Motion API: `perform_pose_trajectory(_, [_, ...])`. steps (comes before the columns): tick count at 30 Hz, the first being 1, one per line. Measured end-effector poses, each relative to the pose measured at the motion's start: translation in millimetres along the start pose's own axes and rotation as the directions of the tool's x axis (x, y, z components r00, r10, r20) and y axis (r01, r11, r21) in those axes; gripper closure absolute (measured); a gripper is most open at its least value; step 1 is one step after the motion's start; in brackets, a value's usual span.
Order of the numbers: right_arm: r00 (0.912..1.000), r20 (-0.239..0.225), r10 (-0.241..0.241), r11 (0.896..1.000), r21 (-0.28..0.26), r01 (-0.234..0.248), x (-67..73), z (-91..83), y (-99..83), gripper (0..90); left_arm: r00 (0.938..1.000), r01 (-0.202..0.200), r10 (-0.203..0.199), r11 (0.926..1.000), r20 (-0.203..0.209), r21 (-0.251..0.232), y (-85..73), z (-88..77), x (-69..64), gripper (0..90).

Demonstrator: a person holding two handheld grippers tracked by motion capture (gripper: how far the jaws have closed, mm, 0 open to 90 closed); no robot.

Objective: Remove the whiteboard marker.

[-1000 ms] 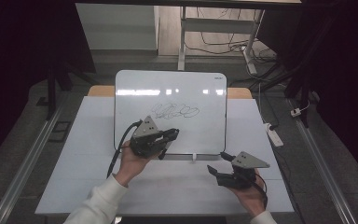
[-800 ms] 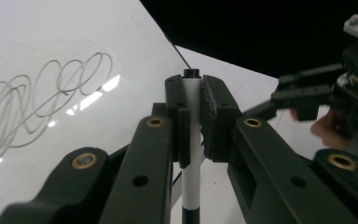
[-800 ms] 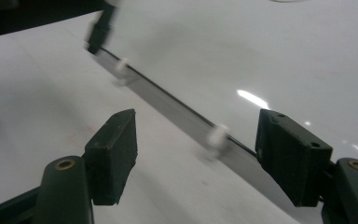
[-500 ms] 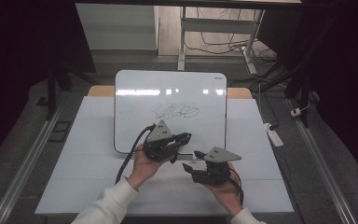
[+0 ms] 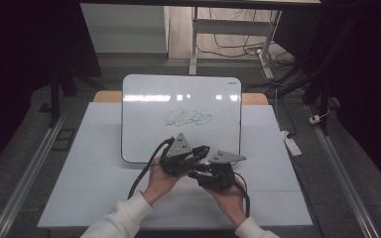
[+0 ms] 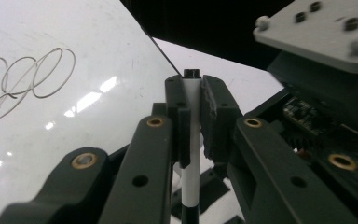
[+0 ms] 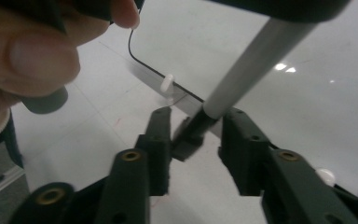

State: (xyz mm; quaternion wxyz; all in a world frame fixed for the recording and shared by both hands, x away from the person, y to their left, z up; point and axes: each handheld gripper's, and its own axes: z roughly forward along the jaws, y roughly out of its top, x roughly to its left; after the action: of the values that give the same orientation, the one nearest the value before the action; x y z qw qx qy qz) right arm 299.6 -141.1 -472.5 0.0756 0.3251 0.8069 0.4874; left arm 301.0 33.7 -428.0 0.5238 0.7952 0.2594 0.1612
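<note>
My left gripper (image 6: 193,88) is shut on a white marker (image 6: 190,186) with a black end, held upright between its pads. In the high view it (image 5: 203,151) hovers over the near edge of the whiteboard (image 5: 178,94), which carries a black scribble (image 5: 186,118). My right gripper (image 5: 194,173) sits right beside it, pointing at it. In the right gripper view the marker's grey barrel (image 7: 251,60) slants down to its black cap (image 7: 193,133), which lies between my right gripper's (image 7: 198,119) jaws. These jaws have just been closing around the cap; a slim gap still shows.
The whiteboard lies on a pale table (image 5: 94,163) with bare room left and right. A white power strip (image 5: 290,141) lies on the floor past the right edge. A small white peg (image 7: 166,83) sits at the board's edge.
My right hand has moved left and up to meet the left gripper. My left hand has drifted right and nearer. The marker's cap now sits between the right jaws.
</note>
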Motion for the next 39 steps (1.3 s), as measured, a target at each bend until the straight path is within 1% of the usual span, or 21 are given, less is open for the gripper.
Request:
perform_pose_trajectory(1, [0.9998, 0.004, 0.021, 1.000, 0.013, -0.021, -0.6, 1.5, 0.2, 70.0, 1.0000, -0.007, 0.007, 1.0000, -0.006, 0.003, 0.1, 0.2, -0.9, 81.0])
perform_pose_trajectory(4, [0.9994, 0.020, 0.029, 0.999, 0.016, -0.029, -1.9, 1.5, 0.2, 72.1, 0.9999, -0.010, 0.010, 0.9999, -0.013, -0.005, 0.4, -0.1, -2.6, 81.0])
perform_pose_trajectory(5, [0.9983, 0.031, 0.049, 0.999, 0.018, -0.050, -4.7, 0.8, 0.4, 73.4, 0.9999, -0.010, 0.010, 0.9999, -0.013, -0.007, 0.6, -0.4, -3.0, 80.9])
perform_pose_trajectory(7, [0.9978, 0.034, 0.057, 0.998, 0.019, -0.058, -6.0, 0.3, 0.3, 75.5, 0.9998, -0.014, 0.014, 0.9999, -0.013, -0.010, 0.8, -0.8, -4.0, 80.7])
perform_pose_trajectory(10, [0.9973, 0.045, 0.058, 0.998, 0.017, -0.059, -9.6, -0.8, -0.8, 77.3, 1.0000, 0.003, -0.002, 0.9998, 0.010, -0.021, 1.1, -1.4, -4.6, 78.0])
perform_pose_trajectory(11, [0.9974, 0.044, 0.057, 0.998, 0.019, -0.058, -10.0, -1.0, -1.0, 77.4, 0.9998, 0.012, -0.011, 0.9995, 0.018, -0.028, 1.4, -2.1, -4.2, 74.7])
perform_pose_trajectory(14, [0.9983, 0.046, 0.035, 0.999, 0.018, -0.036, -9.7, -1.6, -2.0, 77.5, 0.9993, 0.021, -0.021, 0.9994, 0.031, -0.026, 2.0, -5.7, -2.2, 57.2])
perform_pose_trajectory(16, [0.9986, 0.048, 0.021, 1.000, 0.006, -0.021, -11.0, -3.6, -2.1, 77.5, 0.9991, 0.037, -0.036, 0.9988, 0.022, -0.033, 0.7, -19.0, 3.5, 49.0])
perform_pose_trajectory(18, [0.9986, 0.051, 0.011, 1.000, -0.017, -0.010, -14.4, -7.2, -2.0, 77.5, 0.9979, 0.062, -0.061, 0.9975, 0.019, -0.034, -2.9, -31.2, 9.7, 42.3])
perform_pose_trajectory(20, [0.9987, 0.049, 0.014, 0.999, -0.045, -0.012, -19.4, -11.6, -2.2, 77.6, 0.9964, 0.084, -0.084, 0.9961, 0.014, -0.025, -9.3, -44.5, 16.5, 38.6])
perform_pose_trajectory(21, [0.9987, 0.049, 0.014, 0.999, -0.045, -0.012, -19.4, -11.6, -2.2, 77.6, 0.9964, 0.084, -0.084, 0.9961, 0.014, -0.025, -9.3, -44.5, 16.5, 37.4])
perform_pose_trajectory(24, [0.9979, 0.064, 0.011, 0.996, -0.092, -0.005, -30.1, -21.1, -2.2, 77.6, 0.9947, 0.103, -0.103, 0.9946, -0.010, 0.009, -28.5, -68.7, 26.1, 35.5])
perform_pose_trajectory(25, [0.9979, 0.063, 0.009, 0.994, -0.105, -0.002, -32.3, -23.2, -1.9, 77.5, 0.9927, 0.117, -0.116, 0.9926, -0.033, 0.033, -42.4, -82.1, 30.4, 35.2])
perform_pose_trajectory(26, [0.9982, 0.060, 0.006, 0.993, -0.117, 0.001, -33.8, -24.9, -1.6, 77.6, 0.9927, 0.117, -0.116, 0.9926, -0.033, 0.033, -42.4, -82.1, 30.4, 34.9])
perform_pose_trajectory(27, [0.9979, 0.065, 0.001, 0.991, -0.130, 0.007, -35.7, -27.7, -0.7, 77.6, 0.9908, 0.128, -0.125, 0.9904, -0.053, 0.053, -53.5, -91.4, 33.3, 34.7])
perform_pose_trajectory(28, [0.9975, 0.071, -0.004, 0.991, -0.134, 0.014, -36.9, -29.6, 0.1, 77.6, 0.9866, 0.150, -0.144, 0.9850, -0.077, 0.085, -70.1, -103.0, 36.9, 34.3])
perform_pose_trajectory(30, [0.9976, 0.068, -0.014, 0.987, -0.156, 0.024, -39.1, -34.1, 2.1, 77.6, 0.9808, 0.174, -0.161, 0.9775, -0.110, 0.119, -89.1, -114.1, 40.3, 33.8])
perform_pose_trajectory(31, [0.9976, 0.068, -0.014, 0.987, -0.156, 0.024, -39.1, -34.1, 2.1, 77.6, 0.9808, 0.174, -0.161, 0.9775, -0.110, 0.119, -89.1, -114.1, 40.3, 33.0])
perform_pose_trajectory(34, [0.9959, 0.078, -0.047, 0.977, -0.202, 0.062, -42.7, -42.8, 5.2, 77.5, 0.9692, 0.221, -0.196, 0.9595, -0.149, 0.174, -115.8, -126.4, 46.5, 30.3])
perform_pose_trajectory(36, [0.9954, 0.079, -0.053, 0.976, -0.207, 0.069, -43.5, -43.9, 5.6, 77.6, 0.9627, 0.238, -0.206, 0.9522, -0.176, 0.191, -127.1, -132.4, 50.3, 29.9])
perform_pose_trajectory(39, [0.9928, 0.088, -0.081, 0.971, -0.219, 0.099, -46.9, -48.1, 6.3, 77.5, 0.9544, 0.254, -0.209, 0.9432, -0.213, 0.214, -139.3, -142.0, 57.3, 27.1])
